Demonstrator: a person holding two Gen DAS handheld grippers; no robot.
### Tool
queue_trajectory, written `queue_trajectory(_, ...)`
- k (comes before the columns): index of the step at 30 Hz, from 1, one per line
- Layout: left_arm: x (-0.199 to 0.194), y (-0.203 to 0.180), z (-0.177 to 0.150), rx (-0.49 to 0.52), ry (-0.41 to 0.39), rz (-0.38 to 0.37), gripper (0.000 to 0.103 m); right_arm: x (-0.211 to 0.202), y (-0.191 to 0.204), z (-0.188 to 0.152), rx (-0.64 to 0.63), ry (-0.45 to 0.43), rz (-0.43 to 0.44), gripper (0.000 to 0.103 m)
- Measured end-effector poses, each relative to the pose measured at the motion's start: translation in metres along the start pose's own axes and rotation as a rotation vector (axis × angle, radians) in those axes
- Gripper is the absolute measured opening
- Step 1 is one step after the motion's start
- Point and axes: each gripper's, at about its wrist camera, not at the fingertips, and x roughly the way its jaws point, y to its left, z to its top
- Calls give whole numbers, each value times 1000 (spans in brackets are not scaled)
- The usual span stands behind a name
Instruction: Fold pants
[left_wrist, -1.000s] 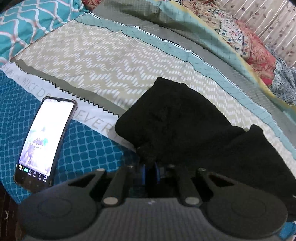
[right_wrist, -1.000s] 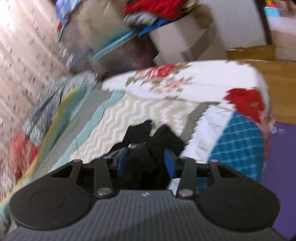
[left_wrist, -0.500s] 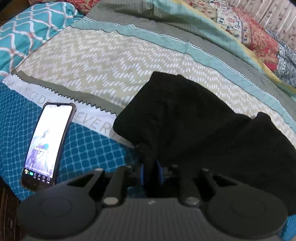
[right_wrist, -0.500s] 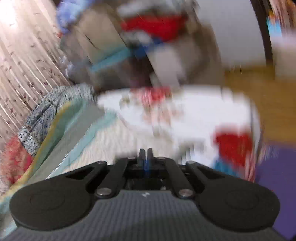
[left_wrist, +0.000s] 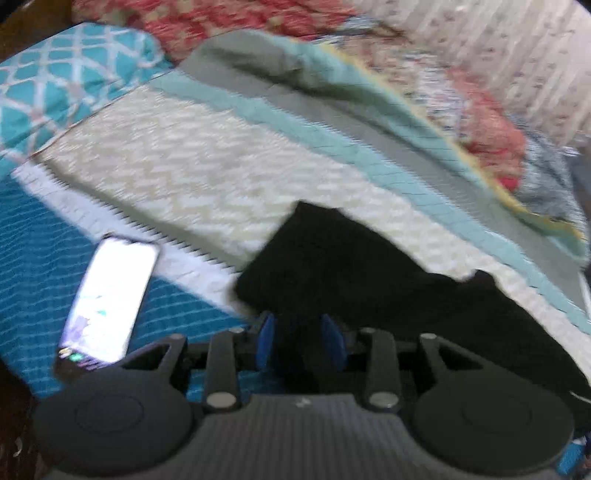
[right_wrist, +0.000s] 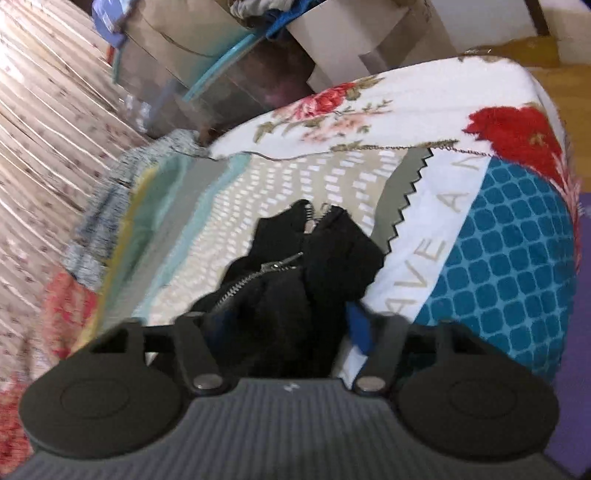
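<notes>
**A:** Two hand-held grippers are seen here, and one pair of black pants (left_wrist: 369, 288) is bunched up on a patchwork bedspread (left_wrist: 207, 177). Can any writing be read?

**B:** Only a bit. On the white band of the bedspread (right_wrist: 436, 236), big tan letters are printed, and "AVE A N" can be made out in the right wrist view, with the rest cut off by the pants and the floral patch. In the left wrist view the same band is too blurred to be read. A phone (left_wrist: 110, 299) with a lit screen is laid on the blue patterned patch, left of the pants and apart from them, but nothing on the screen can be read.

**A:** And how are the pants placed against the grippers?

**B:** The left hand-held gripper (left_wrist: 301, 341) is spread partway open, blue pads showing, and the near edge of the pants lies right at the gap between them. Nothing is seen pinched there. The right hand-held gripper (right_wrist: 284, 328) is opened wide, and the crumpled waist end is heaped between its fingers, with a silver zipper (right_wrist: 258, 273) exposed on top. Whether cloth is touched by the pads can't be told, but nothing is clamped.

**A:** Anything else around?

**B:** Cardboard boxes (right_wrist: 332, 40) are stacked past the far end of the bed.
</notes>
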Motion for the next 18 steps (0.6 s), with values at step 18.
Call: queue_trajectory(18, 51, -55, -43, 172, 123, -125, 31, -71, 188, -160, -1104, 64, 268, 21)
